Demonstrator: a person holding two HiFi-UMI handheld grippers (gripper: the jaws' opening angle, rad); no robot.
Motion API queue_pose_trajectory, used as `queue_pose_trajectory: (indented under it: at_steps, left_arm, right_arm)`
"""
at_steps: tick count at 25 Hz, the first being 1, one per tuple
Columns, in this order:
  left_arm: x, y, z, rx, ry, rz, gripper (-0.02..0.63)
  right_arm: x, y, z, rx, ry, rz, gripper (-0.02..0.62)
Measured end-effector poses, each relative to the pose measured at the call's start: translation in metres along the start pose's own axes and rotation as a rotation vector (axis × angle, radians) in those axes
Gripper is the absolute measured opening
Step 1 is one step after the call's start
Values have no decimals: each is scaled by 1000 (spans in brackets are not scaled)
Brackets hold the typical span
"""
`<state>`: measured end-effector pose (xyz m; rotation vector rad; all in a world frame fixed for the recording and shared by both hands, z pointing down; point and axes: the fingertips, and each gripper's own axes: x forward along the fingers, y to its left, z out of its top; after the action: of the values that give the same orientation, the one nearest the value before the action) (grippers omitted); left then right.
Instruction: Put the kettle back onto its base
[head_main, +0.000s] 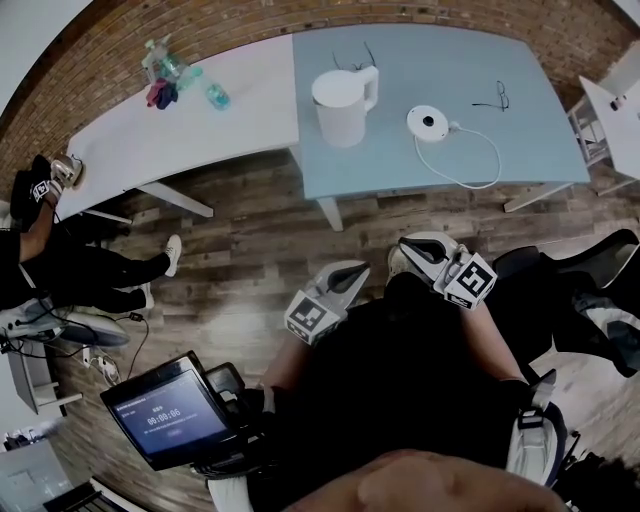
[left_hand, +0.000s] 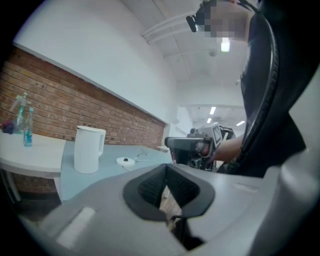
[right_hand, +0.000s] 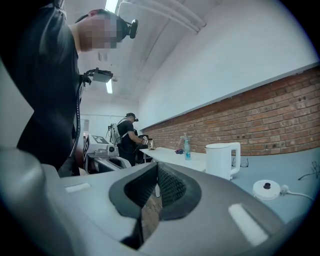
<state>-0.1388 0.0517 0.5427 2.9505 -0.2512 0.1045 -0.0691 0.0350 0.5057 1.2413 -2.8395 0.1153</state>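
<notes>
The white kettle (head_main: 342, 108) (left_hand: 88, 149) (right_hand: 221, 160) stands upright on the light blue table (head_main: 420, 60), its handle to the right. Its round white base (head_main: 429, 122) (left_hand: 125, 161) (right_hand: 266, 189) lies apart on the table, to the kettle's right, with a white cable (head_main: 470, 160) looping off it. My left gripper (head_main: 350, 272) (left_hand: 166, 172) and right gripper (head_main: 415, 247) (right_hand: 156, 172) hover over the wooden floor close to my body, well short of the table. Both are shut with nothing between the jaws.
A white table (head_main: 230, 120) adjoins on the left, bearing bottles (head_main: 190, 80). Glasses (head_main: 490, 100) lie on the blue table's right side. A seated person (head_main: 60, 260) is at far left, a tablet screen (head_main: 170, 412) at lower left, a white chair (head_main: 610, 110) at right.
</notes>
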Motion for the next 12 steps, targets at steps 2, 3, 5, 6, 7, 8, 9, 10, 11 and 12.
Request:
queue_pose_trajectory:
  at_steps: [2,3,5,6,7,8,9,10,11,12]
  left_arm:
    - [2,-2,0,-5,3,-2,0]
    - [3,-1,-1,-7,5,-1,0]
    - [9,4,-2,-11,9,1,0]
    - [15,7,-3,-13,12,3,0]
    - [22,12,-4,-18,16,8,0]
    - [29,18,-6,-24,20,17,0]
    - [36,23,-7,-31,24,28,0]
    - [42,30,-8,-37,26,40,0]
    - [47,37,-8,-40,28,54,0]
    - [52,46,-8,-44,29,70,0]
  right_arm:
    - [0,-1,6,11,-16,-2,3]
    - [1,-3,10,11,-26,-2,3]
    - [5,-9,15,6,-37,6,3]
    - [7,-15,14,7,-37,13,3]
    - [9,-24,11,12,-35,23,3]
    - [11,-34,6,20,-31,33,3]
    - [13,-44,0,28,-25,42,3]
    - [15,-54,-5,35,-18,51,3]
    - [17,-63,-9,40,-12,60,3]
    - [20,-71,-13,42,-6,70,3]
